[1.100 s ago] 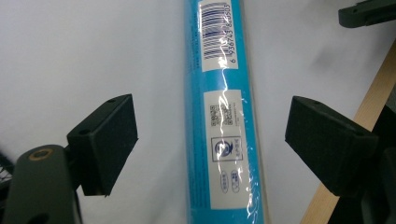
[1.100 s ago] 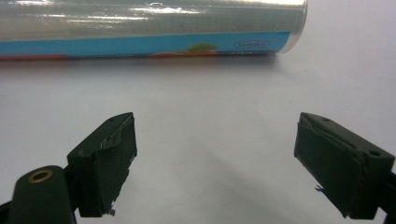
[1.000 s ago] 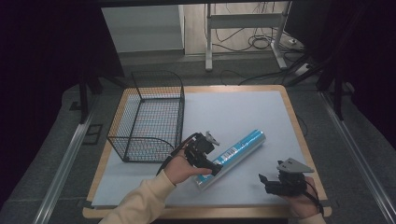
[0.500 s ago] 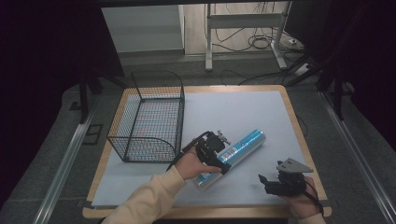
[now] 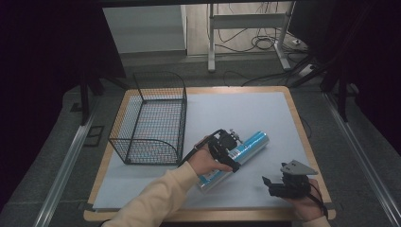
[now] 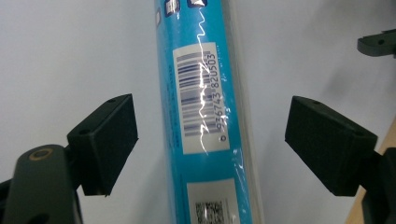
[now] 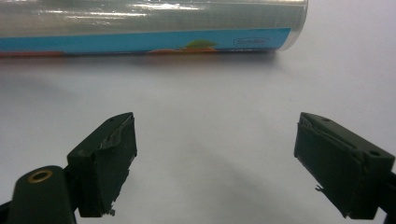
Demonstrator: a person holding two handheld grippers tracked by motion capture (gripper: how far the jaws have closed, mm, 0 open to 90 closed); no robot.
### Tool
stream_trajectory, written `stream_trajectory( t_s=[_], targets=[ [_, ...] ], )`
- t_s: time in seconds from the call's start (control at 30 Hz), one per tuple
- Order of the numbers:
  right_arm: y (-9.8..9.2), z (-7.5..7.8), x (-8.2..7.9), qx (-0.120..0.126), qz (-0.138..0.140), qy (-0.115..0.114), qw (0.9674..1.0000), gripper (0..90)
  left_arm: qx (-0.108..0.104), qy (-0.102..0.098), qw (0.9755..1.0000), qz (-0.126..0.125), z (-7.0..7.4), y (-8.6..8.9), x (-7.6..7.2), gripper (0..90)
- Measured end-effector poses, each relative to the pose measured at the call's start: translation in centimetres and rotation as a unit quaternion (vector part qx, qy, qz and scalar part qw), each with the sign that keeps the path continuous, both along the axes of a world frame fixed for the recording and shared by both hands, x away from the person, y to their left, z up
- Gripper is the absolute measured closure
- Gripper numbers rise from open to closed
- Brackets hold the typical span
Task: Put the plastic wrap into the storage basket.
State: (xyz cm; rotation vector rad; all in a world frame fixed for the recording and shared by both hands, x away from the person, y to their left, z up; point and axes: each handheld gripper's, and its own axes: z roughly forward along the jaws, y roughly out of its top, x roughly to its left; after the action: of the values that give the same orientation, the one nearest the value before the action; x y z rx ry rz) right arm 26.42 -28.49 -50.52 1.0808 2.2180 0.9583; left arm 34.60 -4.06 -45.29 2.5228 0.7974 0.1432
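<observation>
From the high view I see the bench [image 5: 288, 101] covered by a pale sheet, with a black wire basket [image 5: 151, 120] standing toward its left edge. The blue tube [image 5: 239, 152] lies on its side near the middle, slanting from the near edge up toward the right edge. My left claw [image 5: 226, 150] sits over the tube's middle, and the hand and the claw's body hide that stretch of it, so from here I cannot make out how the jaws stand. My right claw [image 5: 276, 185] rests near the near right corner, well apart from the tube; it is dark against the dim sleeve and its jaws are hard to read at this angle.

In the left gripper view the tube [image 6: 205, 116] runs straight up between the two black jaws, cut off at top and bottom. A barcode label faces me, partly washed out by a streak of glare on the wrapping. The left claw [image 6: 210, 140] stands wide, with bare sheet showing on both sides between pads and tube, so it has hold of nothing; the jaws have just been closing a little around it. A dark piece of the other claw pokes in at the upper right edge.

In the right gripper view the right claw [image 7: 215, 158] is spread wide over bare sheet, gripping nothing. The tube [image 7: 154, 28] lies across the top, its left end cut off and its upper side lost in shine.
</observation>
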Motion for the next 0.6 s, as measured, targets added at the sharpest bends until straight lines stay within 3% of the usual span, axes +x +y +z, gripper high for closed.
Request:
stream_trajectory(
  t_s=[0.6],
  targets=[
    [-0.1, -0.1, 0.1, 0.000, 0.000, 0.002, 1.0000, 13.3, 0.037, 0.026, 0.9990, 0.002, -1.9, -3.1, 2.4, 17.1]
  ],
)
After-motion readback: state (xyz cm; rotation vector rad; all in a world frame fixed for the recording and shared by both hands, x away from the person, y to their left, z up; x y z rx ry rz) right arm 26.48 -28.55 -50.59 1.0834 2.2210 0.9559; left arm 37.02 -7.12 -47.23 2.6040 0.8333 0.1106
